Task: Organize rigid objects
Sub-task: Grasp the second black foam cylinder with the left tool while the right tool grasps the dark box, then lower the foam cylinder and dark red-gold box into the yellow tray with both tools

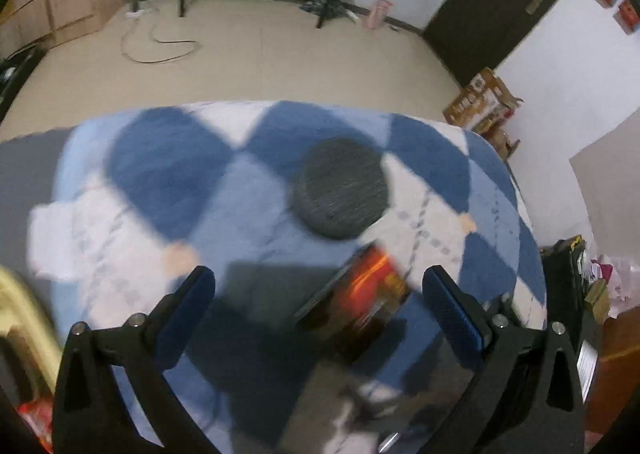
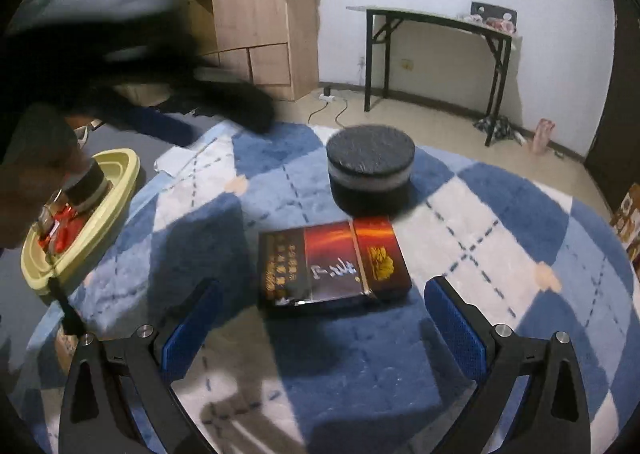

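A flat red-and-brown box [image 2: 332, 262] with gold lettering lies on a blue-and-white diamond rug [image 2: 500, 222]. Behind it stands a round dark tin [image 2: 370, 170] with a pale band. My right gripper [image 2: 322, 290] hangs open just in front of the box, apart from it, with nothing between its blue pads. In the left wrist view the same box [image 1: 356, 302] is blurred, with the tin [image 1: 340, 188] beyond it. My left gripper [image 1: 318, 282] is open above the box and holds nothing. It also shows as a dark blur [image 2: 208, 114] over the rug's far left.
A pale yellow tray [image 2: 116, 190] sits at the rug's left edge, holding a jar [image 2: 86, 184] and red items. A black-legged table [image 2: 440, 22] and a wooden cabinet [image 2: 256, 14] stand by the far wall. Cardboard boxes [image 1: 480, 102] lie beyond the rug.
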Available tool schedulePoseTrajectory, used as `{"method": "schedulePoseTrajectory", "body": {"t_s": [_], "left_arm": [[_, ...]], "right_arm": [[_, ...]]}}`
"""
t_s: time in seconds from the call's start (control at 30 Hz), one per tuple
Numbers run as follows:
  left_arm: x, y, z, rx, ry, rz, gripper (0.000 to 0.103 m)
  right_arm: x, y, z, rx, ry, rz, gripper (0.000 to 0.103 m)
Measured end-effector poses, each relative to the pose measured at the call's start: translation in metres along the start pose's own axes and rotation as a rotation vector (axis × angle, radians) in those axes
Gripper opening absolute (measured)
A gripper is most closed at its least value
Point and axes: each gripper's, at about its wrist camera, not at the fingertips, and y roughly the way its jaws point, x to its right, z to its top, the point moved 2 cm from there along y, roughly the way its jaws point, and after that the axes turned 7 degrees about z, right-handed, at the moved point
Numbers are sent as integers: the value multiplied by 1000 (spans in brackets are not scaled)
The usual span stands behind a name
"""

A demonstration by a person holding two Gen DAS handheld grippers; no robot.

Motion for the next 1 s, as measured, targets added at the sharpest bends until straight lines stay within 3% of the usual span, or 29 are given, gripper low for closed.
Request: {"method": "schedulePoseTrajectory", "body": {"t_s": [0.13,0.4,0.47,0.5,0.57,0.67,0.73,0.83,1.0], "left_arm": [[26,18,14,18,81,64,103],[24,56,37,-52,59,88,101],[25,63,39,-61,63,92,87],[25,68,38,-83,63,101,71],[24,67,34,-84,68,104,70],[20,42,29,-38,67,74,70],[6,2,19,38,51,78,70],[-37,-73,-23,142,3,80,70],[-140,-147,-111,138,-73,161,70]], "right_arm": [[19,-2,0,4,-12,19,102],[35,31,-2,-42,23,31,102],[37,40,-1,-58,31,32,101],[37,45,-2,-71,30,18,99],[33,50,-1,-83,5,-28,91],[26,50,0,-70,-29,-69,90],[25,40,1,-44,-32,-56,89],[16,16,2,3,-93,-48,89],[-33,10,21,29,-134,55,89]]}}
